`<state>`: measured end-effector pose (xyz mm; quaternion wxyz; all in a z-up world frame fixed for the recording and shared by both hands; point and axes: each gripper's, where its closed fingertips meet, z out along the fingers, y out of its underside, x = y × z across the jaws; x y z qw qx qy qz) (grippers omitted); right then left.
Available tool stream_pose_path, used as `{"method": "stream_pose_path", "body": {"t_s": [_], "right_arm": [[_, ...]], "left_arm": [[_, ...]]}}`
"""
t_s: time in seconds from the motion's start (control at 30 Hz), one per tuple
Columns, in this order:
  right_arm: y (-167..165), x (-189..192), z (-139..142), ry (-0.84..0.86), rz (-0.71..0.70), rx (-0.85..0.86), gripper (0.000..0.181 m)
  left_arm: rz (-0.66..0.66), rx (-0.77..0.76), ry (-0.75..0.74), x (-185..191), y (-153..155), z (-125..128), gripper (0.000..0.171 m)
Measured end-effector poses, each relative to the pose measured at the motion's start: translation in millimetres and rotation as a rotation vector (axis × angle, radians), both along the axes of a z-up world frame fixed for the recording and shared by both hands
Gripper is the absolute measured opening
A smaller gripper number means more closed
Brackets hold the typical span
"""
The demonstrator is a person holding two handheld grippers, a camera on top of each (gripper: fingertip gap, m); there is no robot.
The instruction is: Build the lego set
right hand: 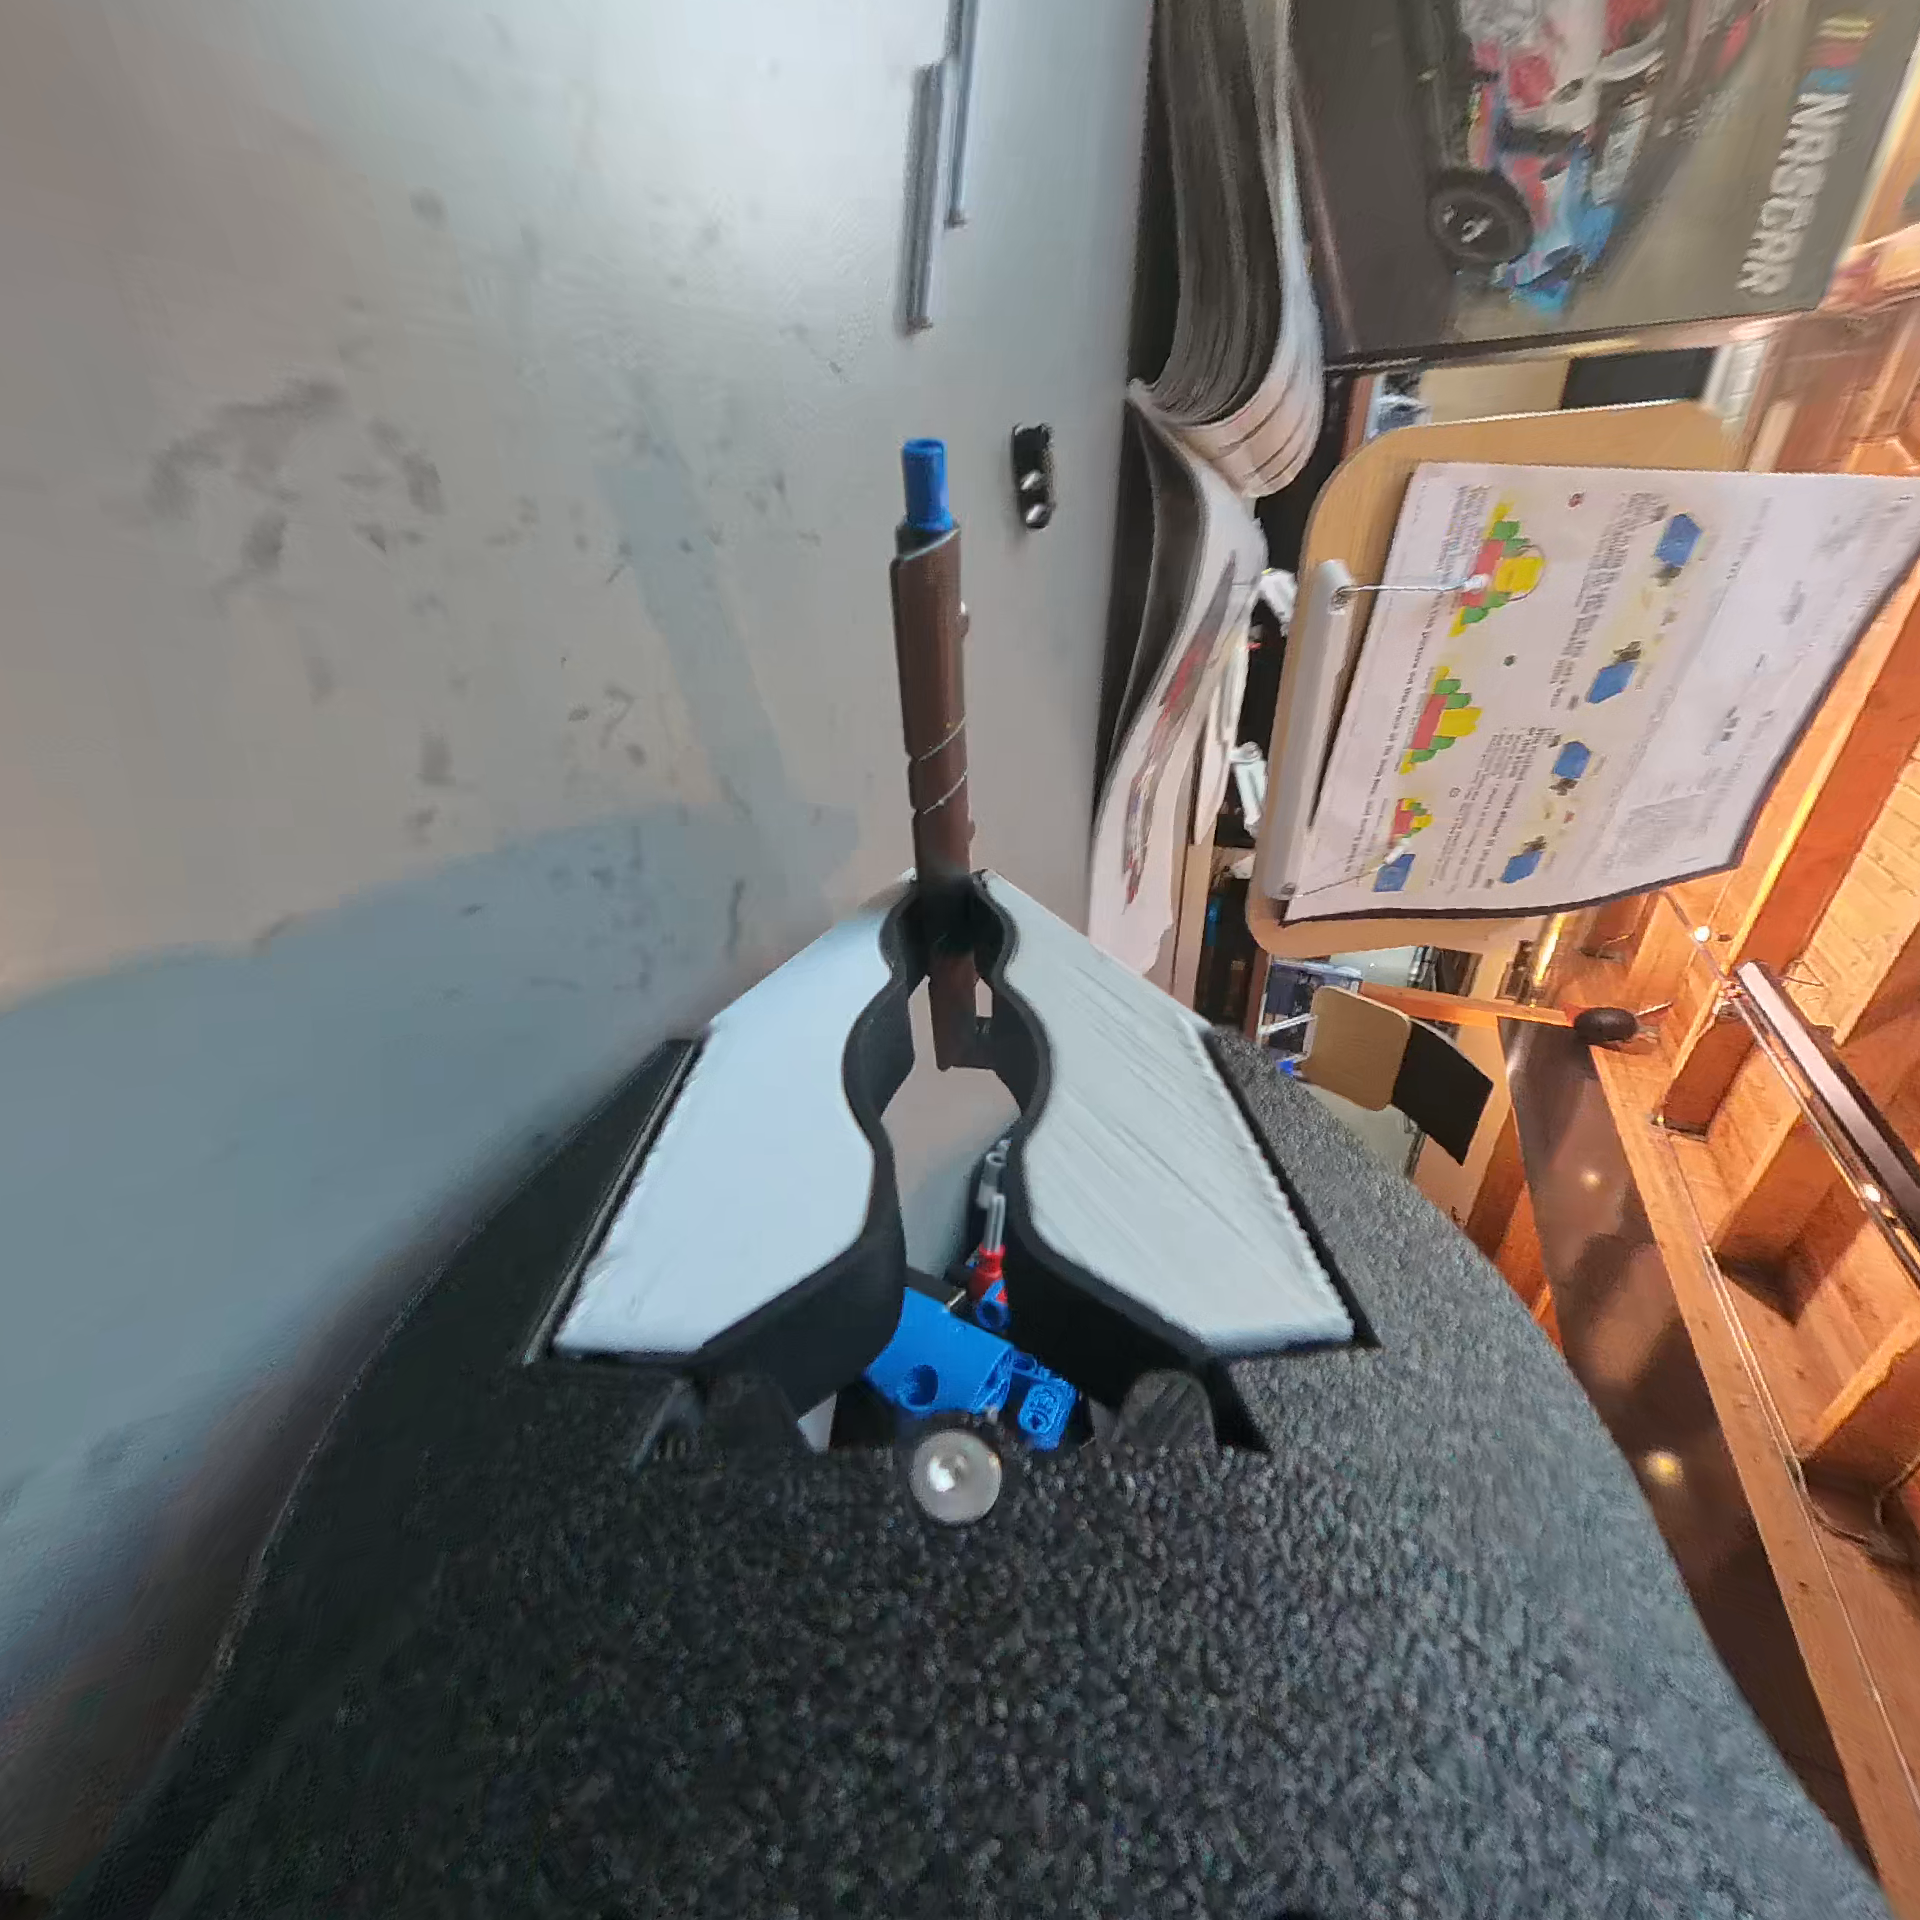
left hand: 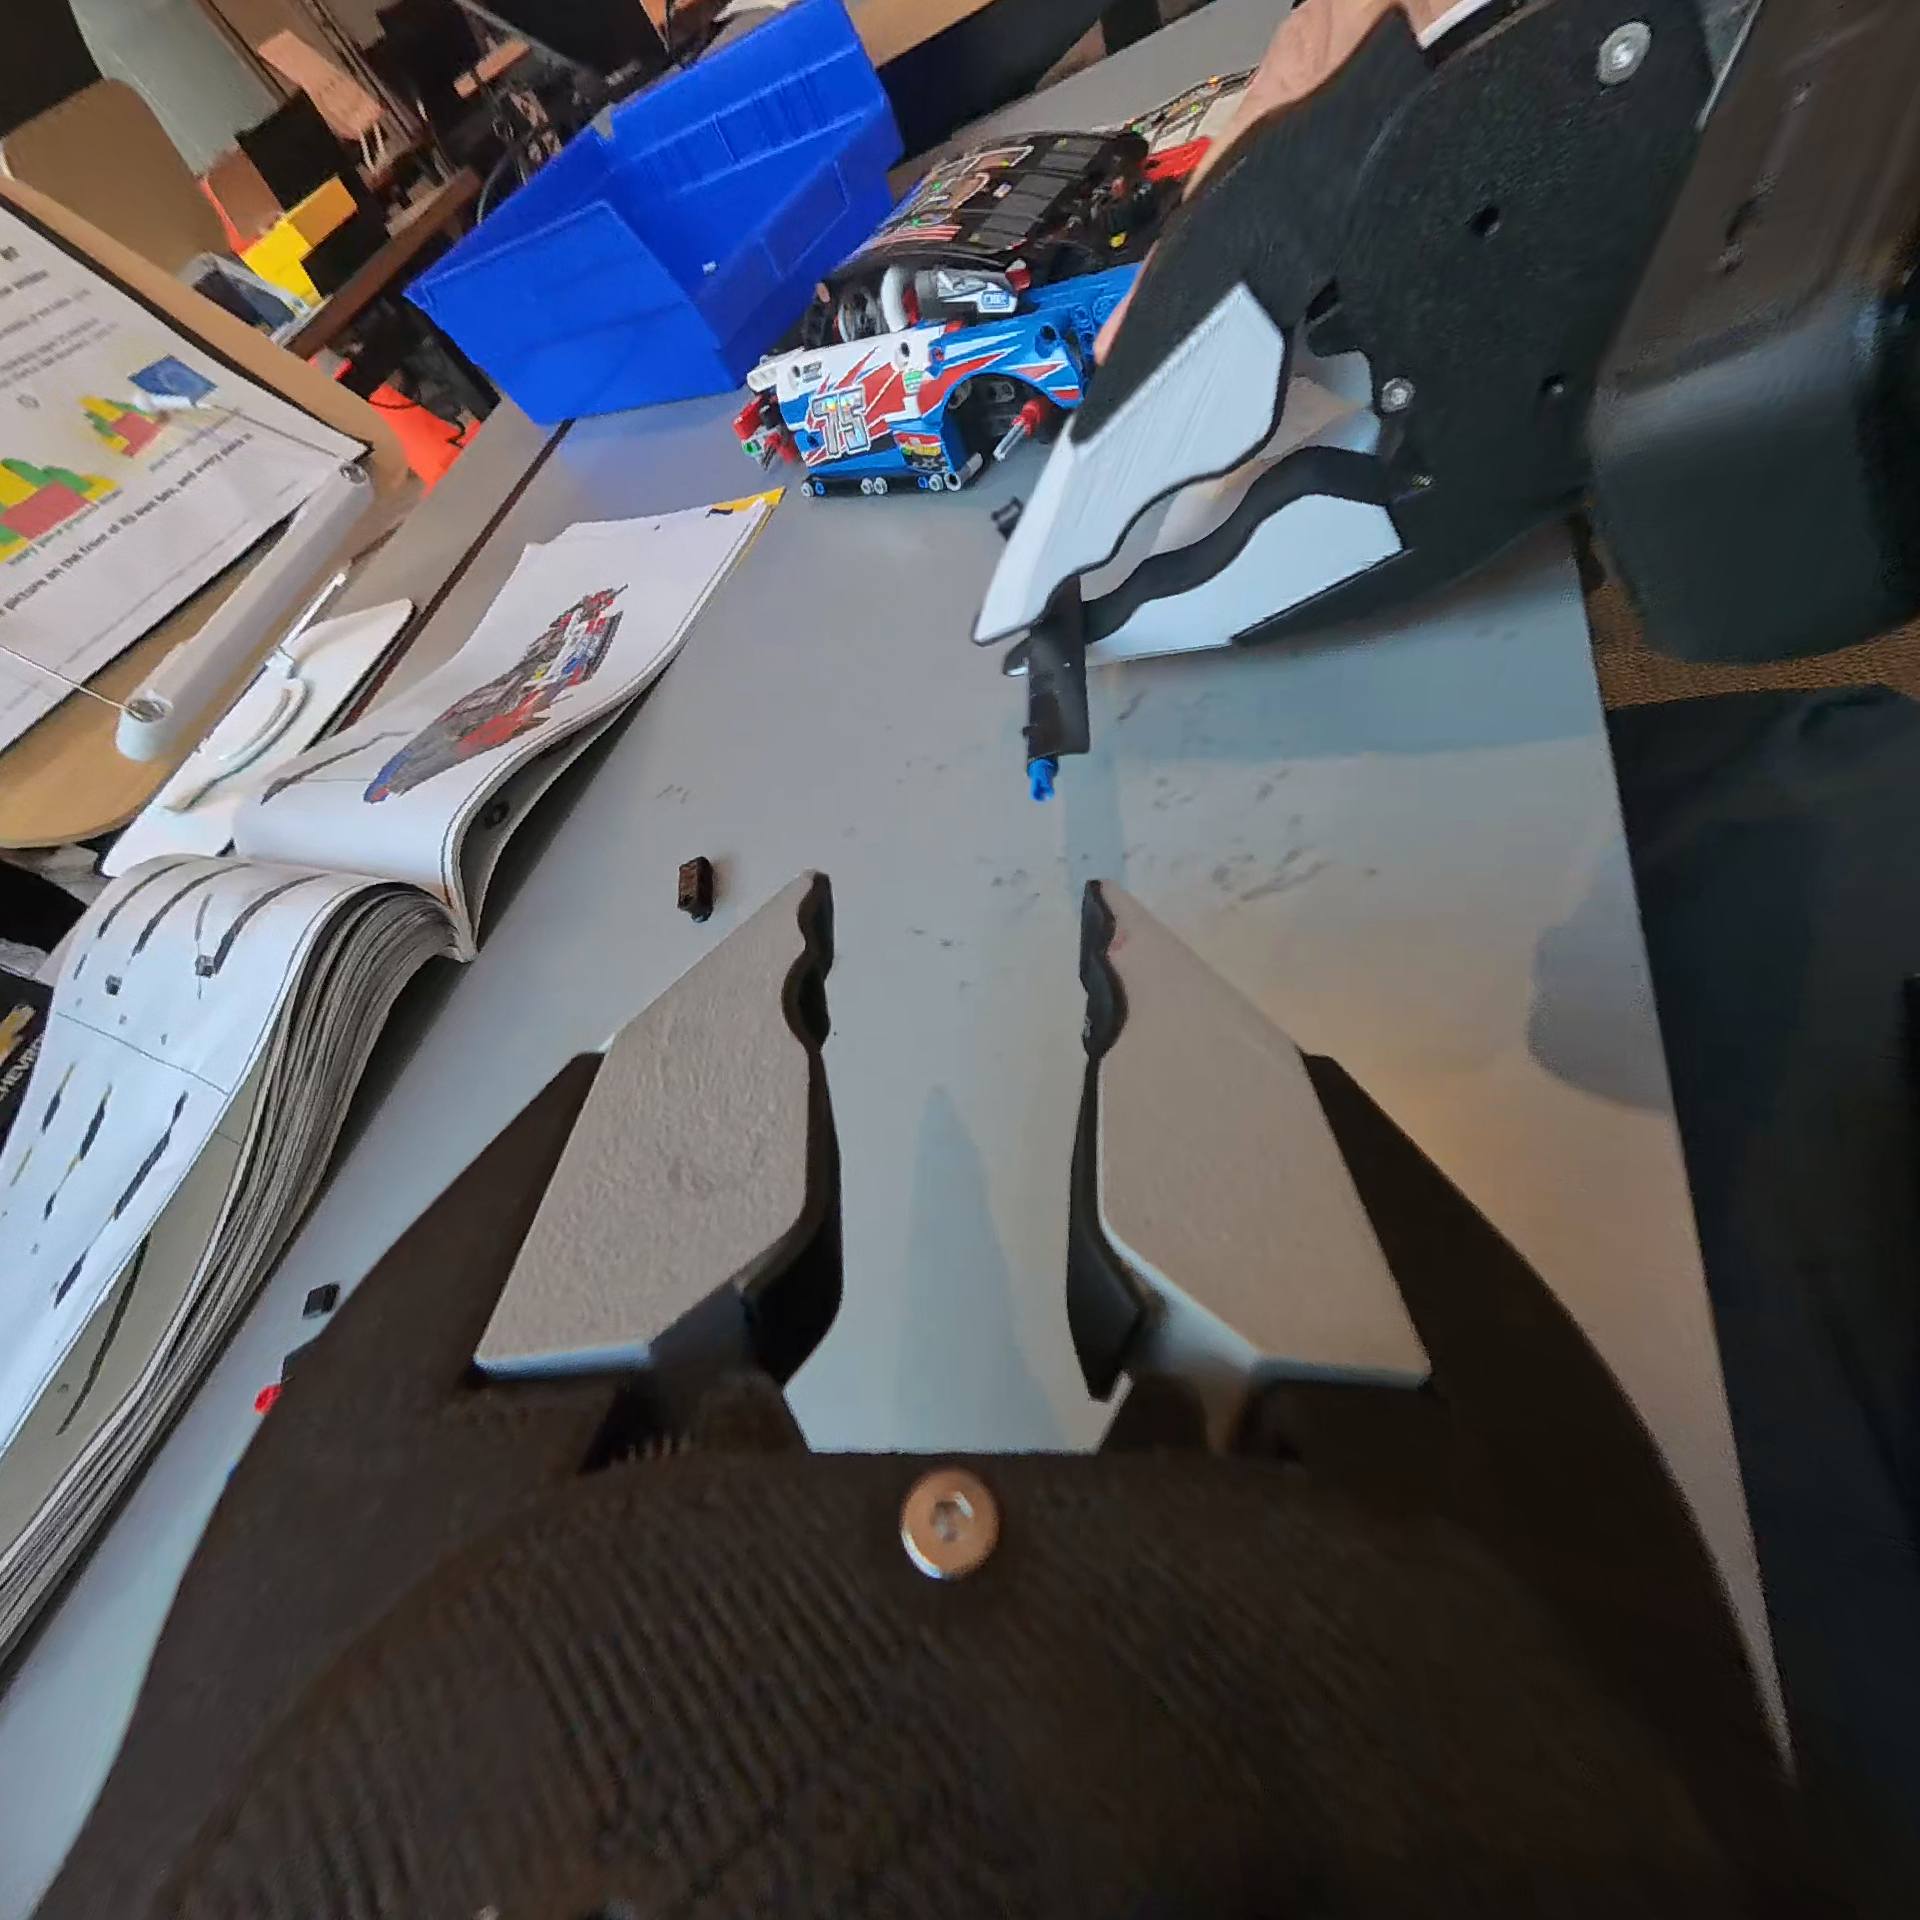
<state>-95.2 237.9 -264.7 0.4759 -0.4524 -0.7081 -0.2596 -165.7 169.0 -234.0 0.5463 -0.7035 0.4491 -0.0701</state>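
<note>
Over the grey table (left hand: 914,665) my left gripper (left hand: 956,904) hangs with its fingers spread wide and nothing between them. My right gripper (right hand: 948,896) is pinched tight on a dark beam (right hand: 935,686) with a blue pin (right hand: 924,483) at its far end. Beyond it sit the half-built car (left hand: 914,400), the open booklet (left hand: 447,748) and a small black piece (left hand: 695,888) beside that.

Left gripper (left hand: 956,914): black ribbed body, pale grey textured fingers (left hand: 686,1122) w/ black wavy pads, silver screw at centre. Right gripper (right hand: 948,899): black pebbled shell, white ridged fingers (right hand: 1132,1132), silver screw.
</note>
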Motion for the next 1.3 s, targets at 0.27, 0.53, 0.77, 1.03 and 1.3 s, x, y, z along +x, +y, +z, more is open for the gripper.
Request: {"method": "stream_pose_path", "body": {"t_s": [0.27, 0.53, 0.77, 1.03, 1.3], "right_arm": [[1.3, 7.3, -11.3, -0.09, -0.028, -0.025, 0.01], [1.6, 11.1, -6.7, -0.081, -0.017, -0.032, 0.019], [-14.9, 21.9, -3.1, -0.08, 0.06, -0.05, 0.021], [-6.3, 46.9, 20.9, 0.142, 0.003, -0.165, 0.014], [-17.8, 12.6, -2.4, 0.191, 0.061, -0.456, 0.028]], "left_arm": [[0.053, -0.023, 0.017, -6.2, 5.2, -4.1, 0.044], [0.15, -0.085, 0.007, -20.1, 13.2, -5.5, 0.043], [0.194, -0.122, -0.046, -33.1, 18.7, 3.5, 0.043], [0.203, -0.119, -0.04, -38.0, 17.4, 19.0, 0.044], [0.133, -0.295, -0.108, -19.6, 11.4, 9.4, 0.046]]}}
